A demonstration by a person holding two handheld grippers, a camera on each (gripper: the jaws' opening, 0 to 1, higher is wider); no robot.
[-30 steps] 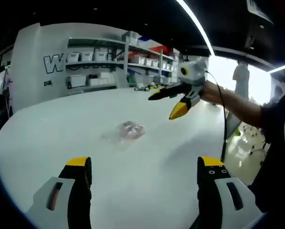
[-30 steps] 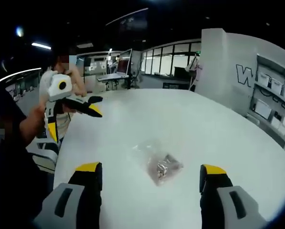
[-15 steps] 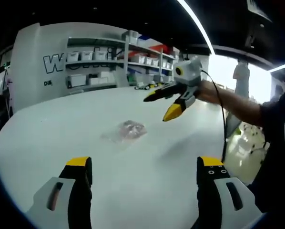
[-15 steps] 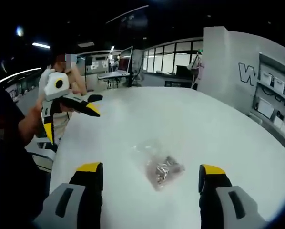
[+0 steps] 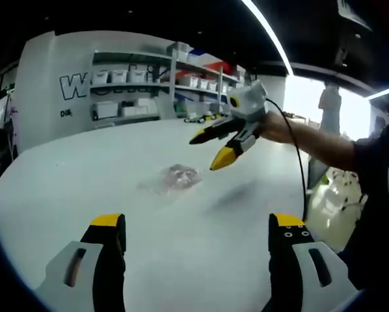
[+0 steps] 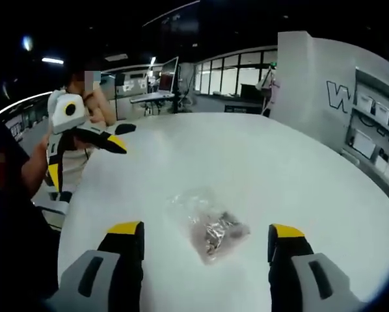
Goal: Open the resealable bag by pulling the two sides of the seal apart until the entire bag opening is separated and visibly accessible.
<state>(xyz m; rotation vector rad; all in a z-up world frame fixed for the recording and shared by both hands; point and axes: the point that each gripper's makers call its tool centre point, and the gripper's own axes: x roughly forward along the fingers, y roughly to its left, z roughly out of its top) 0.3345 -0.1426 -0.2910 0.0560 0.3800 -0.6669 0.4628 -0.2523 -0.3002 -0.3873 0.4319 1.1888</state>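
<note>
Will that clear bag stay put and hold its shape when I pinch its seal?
Probably not. The bag is thin, crinkled film lying flat, so likely floppy. It looks light, so it may slide on the smooth white table. The small contents bunched inside may shift.

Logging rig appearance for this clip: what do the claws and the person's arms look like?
Each claw, left and right, has black fingers with yellow tips on light grey bodies. Seen from the left gripper view, the right claw carries a white housing and a thin black cable. The person wears a dark short sleeve.
</note>
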